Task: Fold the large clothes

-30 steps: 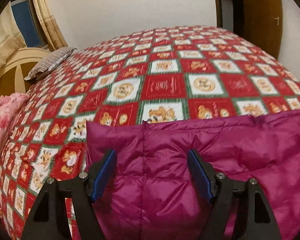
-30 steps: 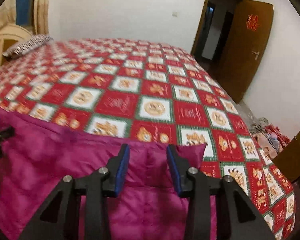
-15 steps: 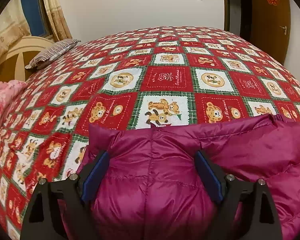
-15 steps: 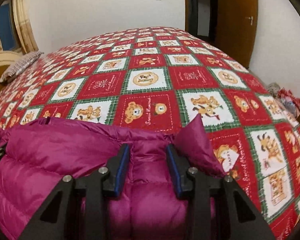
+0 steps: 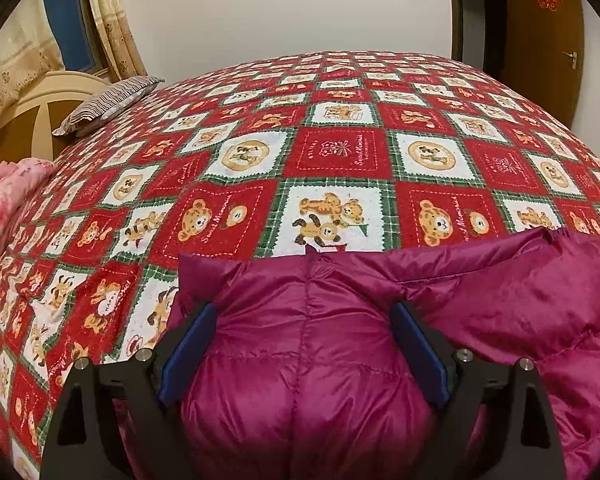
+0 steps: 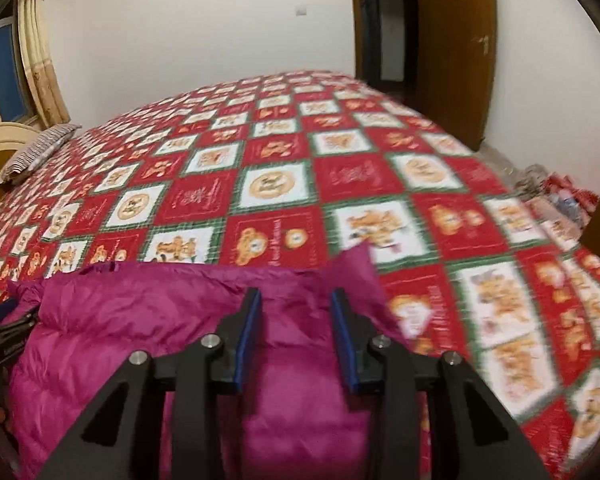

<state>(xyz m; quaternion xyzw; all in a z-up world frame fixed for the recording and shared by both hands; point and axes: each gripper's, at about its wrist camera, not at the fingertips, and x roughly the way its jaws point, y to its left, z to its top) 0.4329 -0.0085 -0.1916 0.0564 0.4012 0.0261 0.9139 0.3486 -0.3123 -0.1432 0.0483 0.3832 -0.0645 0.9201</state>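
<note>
A magenta puffer jacket lies at the near edge of the bed, and it also shows in the right wrist view. My left gripper stands wide apart around a bulging fold of the jacket near its left corner. My right gripper holds a narrower gap with jacket fabric between the blue pads, near the jacket's right corner, which sticks up. The left gripper's black frame shows at the far left of the right wrist view.
The bed carries a red, green and white bear-patterned quilt. A striped pillow and wooden headboard are at far left, a pink blanket beside them. A brown door and a floor pile are at right.
Both grippers have drawn the jacket's edge back toward the near side, so more quilt shows. The jacket has bunched up between the fingers. The right view has swung left and is blurred.
</note>
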